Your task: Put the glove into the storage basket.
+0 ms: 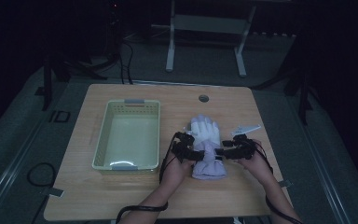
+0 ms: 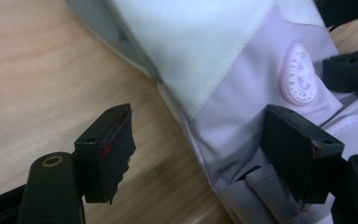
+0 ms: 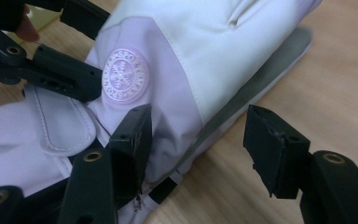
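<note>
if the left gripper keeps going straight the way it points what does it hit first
Most likely the glove: the left gripper already straddles its edge at the wrist, one jaw over the fabric, the other over the table. Whether the pads touch the fabric yet is unclear.

A dim lab or studio: a lone wooden table [image 1: 121,196] on grey carpet, stands and cables behind.

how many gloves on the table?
1 that I can see: a pale lilac glove lying right of the basket, between both grippers. A second underneath can't be ruled out.
</note>
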